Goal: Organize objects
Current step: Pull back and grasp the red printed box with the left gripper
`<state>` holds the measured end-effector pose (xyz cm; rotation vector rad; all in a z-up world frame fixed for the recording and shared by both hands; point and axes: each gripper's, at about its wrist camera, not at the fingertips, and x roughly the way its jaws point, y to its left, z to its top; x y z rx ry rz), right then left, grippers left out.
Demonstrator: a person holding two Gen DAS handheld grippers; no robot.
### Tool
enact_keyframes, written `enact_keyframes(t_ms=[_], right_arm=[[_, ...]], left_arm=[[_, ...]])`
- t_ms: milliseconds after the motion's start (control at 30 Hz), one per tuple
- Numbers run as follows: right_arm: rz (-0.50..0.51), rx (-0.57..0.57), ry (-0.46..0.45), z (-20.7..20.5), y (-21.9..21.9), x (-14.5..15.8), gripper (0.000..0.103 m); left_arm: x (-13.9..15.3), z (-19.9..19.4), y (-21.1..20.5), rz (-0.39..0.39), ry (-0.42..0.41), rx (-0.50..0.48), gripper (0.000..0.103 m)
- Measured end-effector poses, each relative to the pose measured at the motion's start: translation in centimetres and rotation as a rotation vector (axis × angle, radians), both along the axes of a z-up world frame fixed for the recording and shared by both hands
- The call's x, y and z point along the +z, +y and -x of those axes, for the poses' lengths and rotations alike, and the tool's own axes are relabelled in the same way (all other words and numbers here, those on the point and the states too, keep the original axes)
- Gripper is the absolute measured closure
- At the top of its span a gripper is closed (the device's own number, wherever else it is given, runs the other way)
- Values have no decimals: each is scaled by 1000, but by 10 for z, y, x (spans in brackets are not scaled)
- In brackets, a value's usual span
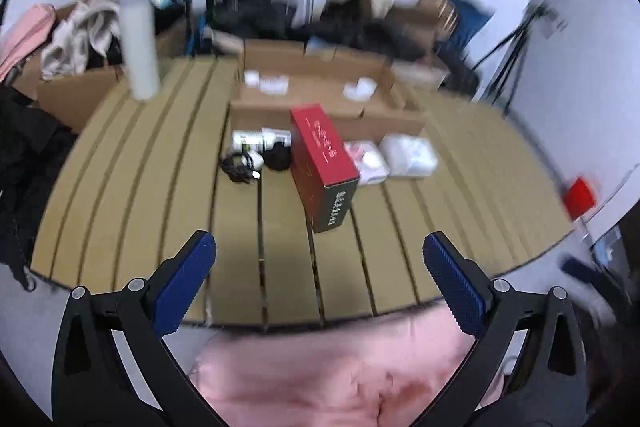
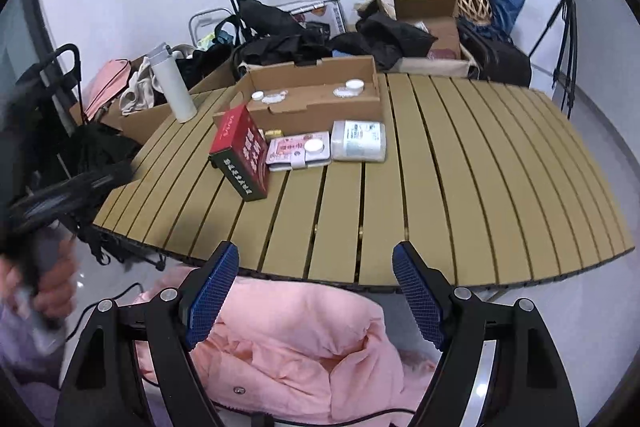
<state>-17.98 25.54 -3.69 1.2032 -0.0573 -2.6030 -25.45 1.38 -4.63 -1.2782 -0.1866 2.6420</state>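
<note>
Red box (image 2: 240, 155): stands on the slatted worktop (image 2: 460, 187) near its middle, toward the left edge, one short dark end with pale lettering facing the near edge.
Pink packet (image 2: 298, 151): lies flat just beside the red box, on the side toward the right edge; a white round cap sits on top of it.
White pack (image 2: 359, 141): lies flat just beside the pink packet, further toward the right edge.
Cardboard tray (image 2: 316, 99): open, behind these three toward the far edge; small white round items lie inside it.
Small items (image 1: 256, 151): a black cable bundle, a dark round thing and a white labelled container lie on the other side of the red box, toward the left edge; blurred.
White bottle (image 2: 172, 85): upright near the far left corner of the worktop.
Left gripper (image 1: 318, 259): jaws spread wide, nothing between them, held over the near edge of the worktop.
Right gripper (image 2: 316, 291): jaws apart, empty, held off the near edge above a pink padded garment (image 2: 296, 343).
Hand (image 2: 52, 287): at the left of the right wrist view, blurred, gripping a dark handle.
Background: clothes, bags, boxes and a tripod (image 2: 566, 27) stand against the white wall.
</note>
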Motion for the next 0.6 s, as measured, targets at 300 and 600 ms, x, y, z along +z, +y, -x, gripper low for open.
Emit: enact_keyframes(t_ms=[300, 600], right_arm=[[14, 20, -72, 7, -4, -26, 20], [178, 62, -136, 58, -23, -64, 20]], left_arm=[[-61, 86, 13, -58, -86, 73, 71], [-89, -8, -61, -273, -162, 146, 56]])
